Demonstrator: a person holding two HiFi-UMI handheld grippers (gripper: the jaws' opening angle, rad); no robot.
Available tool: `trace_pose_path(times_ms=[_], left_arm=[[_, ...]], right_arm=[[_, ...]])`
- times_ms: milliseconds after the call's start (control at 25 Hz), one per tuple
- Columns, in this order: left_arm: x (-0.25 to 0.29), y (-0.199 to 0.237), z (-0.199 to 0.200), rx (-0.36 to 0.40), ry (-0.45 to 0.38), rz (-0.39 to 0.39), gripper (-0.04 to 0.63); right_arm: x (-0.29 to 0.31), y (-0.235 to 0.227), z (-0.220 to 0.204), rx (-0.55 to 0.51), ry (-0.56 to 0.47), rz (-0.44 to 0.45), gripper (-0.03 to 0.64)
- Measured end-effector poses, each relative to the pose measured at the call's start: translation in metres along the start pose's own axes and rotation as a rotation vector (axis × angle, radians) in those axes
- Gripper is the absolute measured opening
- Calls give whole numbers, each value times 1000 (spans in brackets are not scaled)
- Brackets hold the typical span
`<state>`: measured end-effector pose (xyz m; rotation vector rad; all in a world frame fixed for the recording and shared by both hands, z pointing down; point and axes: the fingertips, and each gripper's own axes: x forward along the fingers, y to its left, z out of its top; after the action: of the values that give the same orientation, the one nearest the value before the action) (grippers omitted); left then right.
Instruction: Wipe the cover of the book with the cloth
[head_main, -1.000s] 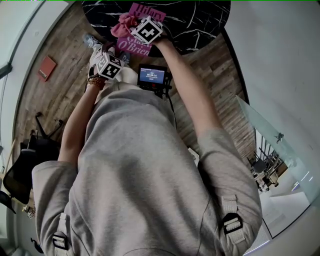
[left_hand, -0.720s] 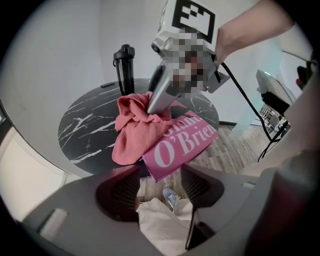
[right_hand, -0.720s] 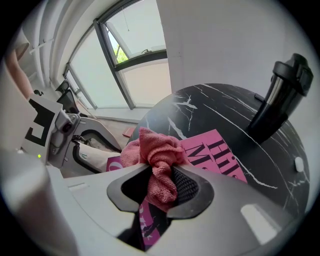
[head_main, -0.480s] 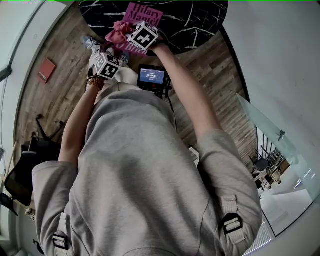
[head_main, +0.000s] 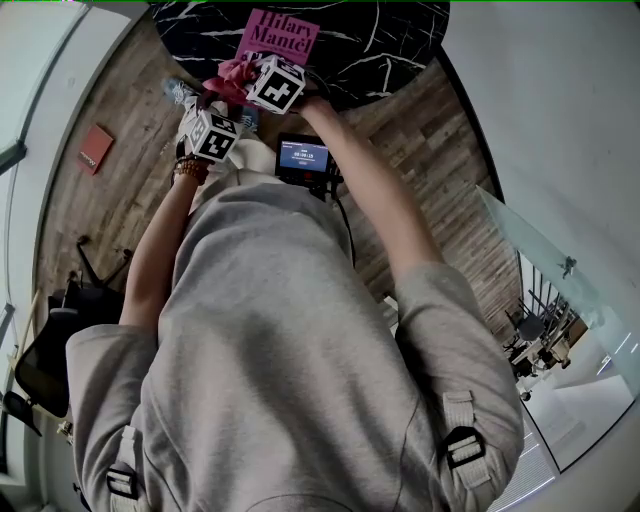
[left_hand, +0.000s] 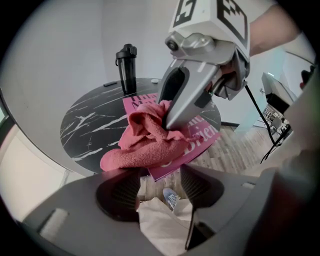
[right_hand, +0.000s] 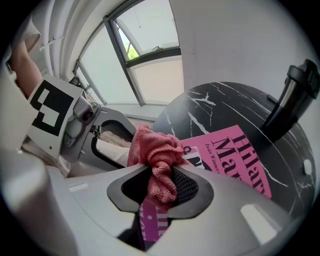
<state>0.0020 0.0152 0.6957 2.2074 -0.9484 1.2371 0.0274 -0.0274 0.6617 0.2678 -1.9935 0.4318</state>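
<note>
the book (right_hand: 235, 155) lay on the table (right_hand: 220, 105) just ahead of the right gripper (right_hand: 161, 187), whose jaws were closed on the cloth (right_hand: 155, 155), bunched on the cover's near corner. the left gripper (left_hand: 160, 187) hung beside it, wide open and empty. probably best: press the cloth flat and sweep over the whole cover.

Soft, even daylight fills all views, with weak shadows. In the right gripper view the window (right_hand: 150, 35) is bright, nearly washed out. Edges bend strongly and darken to black corners. Nearest parts look soft, perhaps unfocused.
</note>
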Motion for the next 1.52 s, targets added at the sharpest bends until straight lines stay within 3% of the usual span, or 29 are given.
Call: trace_pose_path(times_ms=[400, 640, 720, 840, 1080, 1280, 1360, 1520], left_arm=[[-1, -2, -1, -26, 6, 13, 230], [-1, -5, -2, -27, 58, -8, 222], [-4, -4, -3, -12, 73, -20, 224], [-15, -1, -7, 21, 64, -39, 224], [-54, 15, -11, 77, -29, -61, 222], [-110, 41, 21, 90, -231, -44, 216], [-140, 41, 31, 118, -328, -49, 206], [-202, 36, 30, 168, -492, -71, 157]], right_arm=[[2, 29, -7, -20, 24, 92, 117], [3, 34, -5, -30, 27, 76, 120], [2, 32, -4, 4, 25, 69, 124], [-6, 24, -3, 144, -8, 79, 126], [-56, 33, 13, 422, -271, 60, 126], [-112, 48, 39, 621, -572, -73, 126], [-137, 65, 51, 642, -682, -165, 126], [-180, 117, 86, 510, -800, -430, 125]])
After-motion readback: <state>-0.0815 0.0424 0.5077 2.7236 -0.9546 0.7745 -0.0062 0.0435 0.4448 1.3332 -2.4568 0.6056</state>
